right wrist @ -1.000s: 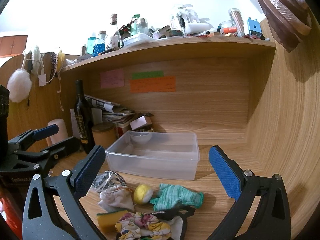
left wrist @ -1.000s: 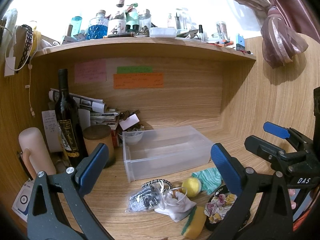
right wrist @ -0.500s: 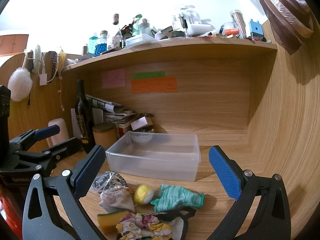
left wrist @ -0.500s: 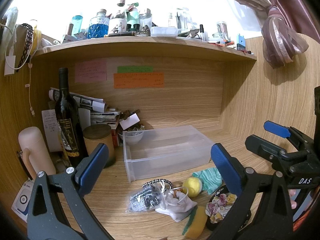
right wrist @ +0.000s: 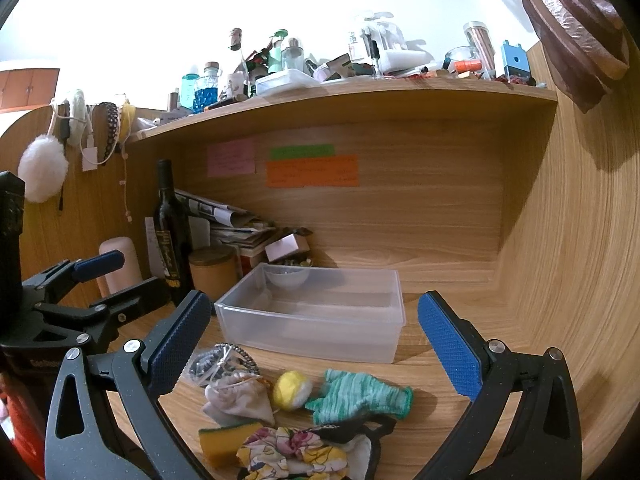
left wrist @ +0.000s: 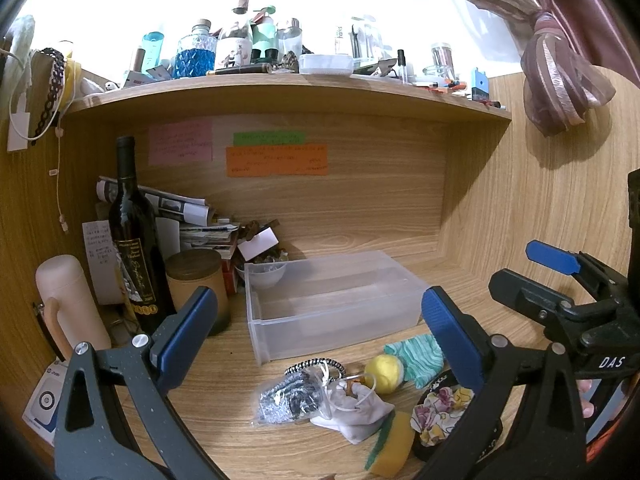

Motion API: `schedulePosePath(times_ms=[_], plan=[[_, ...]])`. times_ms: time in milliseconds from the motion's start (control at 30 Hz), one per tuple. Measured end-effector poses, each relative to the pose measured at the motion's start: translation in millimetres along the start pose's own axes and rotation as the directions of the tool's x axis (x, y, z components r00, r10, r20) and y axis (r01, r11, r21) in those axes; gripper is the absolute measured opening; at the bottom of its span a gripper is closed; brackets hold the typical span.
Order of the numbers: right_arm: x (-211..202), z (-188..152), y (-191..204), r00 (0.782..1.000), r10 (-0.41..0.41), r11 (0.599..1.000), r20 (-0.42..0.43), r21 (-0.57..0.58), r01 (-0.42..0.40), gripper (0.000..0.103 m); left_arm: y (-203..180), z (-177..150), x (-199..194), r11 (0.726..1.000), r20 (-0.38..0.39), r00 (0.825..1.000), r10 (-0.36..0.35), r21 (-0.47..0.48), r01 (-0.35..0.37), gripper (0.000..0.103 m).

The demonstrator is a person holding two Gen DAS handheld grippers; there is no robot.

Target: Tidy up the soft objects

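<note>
Left tool (left wrist: 320, 332) and right tool (right wrist: 314, 338), both spread and holding nothing, hover above the wooden surface (right wrist: 432, 432). Green glove (right wrist: 360, 394), yellow ball (right wrist: 291, 390), white pouch (right wrist: 236, 400), sponge (right wrist: 224, 442) and floral cloth (right wrist: 292, 450) lie clustered just before the clear bin (right wrist: 316, 312).

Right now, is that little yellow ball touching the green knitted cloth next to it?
Cannot tell. In the right wrist view the yellow ball and green cloth sit edge to edge with no clear gap; in the left wrist view they overlap.

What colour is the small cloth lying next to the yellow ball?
The small cloth is green with paler stripes; the right wrist view shows it best.
</note>
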State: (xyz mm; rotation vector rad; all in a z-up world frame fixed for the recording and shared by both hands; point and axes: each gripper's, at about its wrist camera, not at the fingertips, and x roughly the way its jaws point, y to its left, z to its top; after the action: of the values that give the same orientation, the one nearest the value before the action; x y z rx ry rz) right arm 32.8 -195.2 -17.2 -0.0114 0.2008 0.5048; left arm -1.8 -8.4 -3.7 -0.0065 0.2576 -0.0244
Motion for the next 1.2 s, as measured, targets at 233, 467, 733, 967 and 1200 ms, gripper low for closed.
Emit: schedulePosePath(times_ms=[233,467,733,967,1200], plan=[[1,-1,0,1.000,-0.008,1.000,-0.002,-0.008,0.008,0.103,0,-2,3,1.000,-0.014,1.000,-0.006,-0.002,0.006,0.103],[8,-2,-3,1.000,0.005,1.000,-0.017,-0.012,-0.005,0.103,2,-7,12,1.000,-0.044,0.999,-0.020,0.000,0.020,0.103],[25,-10,-20,0.997,0.009,1.000,-0.083,0.012,-0.008,0.100,22,-17,37,1.000,-0.150,0.989,-0.011,-0.027,0.007,0.084],[48,-27,-48,0.975,-0.011,0.999,-0.224,0.027,0.017,0.078,45,-39,73,0.999,-0.306,0.952,-0.010,-0.049,-0.005,0.075],[73,-46,-65,0.929,0.010,0.999,-0.370,0.042,0.006,0.072,47,-53,104,0.999,-0.410,0.911,-0.037,-0.031,0.027,0.069]])
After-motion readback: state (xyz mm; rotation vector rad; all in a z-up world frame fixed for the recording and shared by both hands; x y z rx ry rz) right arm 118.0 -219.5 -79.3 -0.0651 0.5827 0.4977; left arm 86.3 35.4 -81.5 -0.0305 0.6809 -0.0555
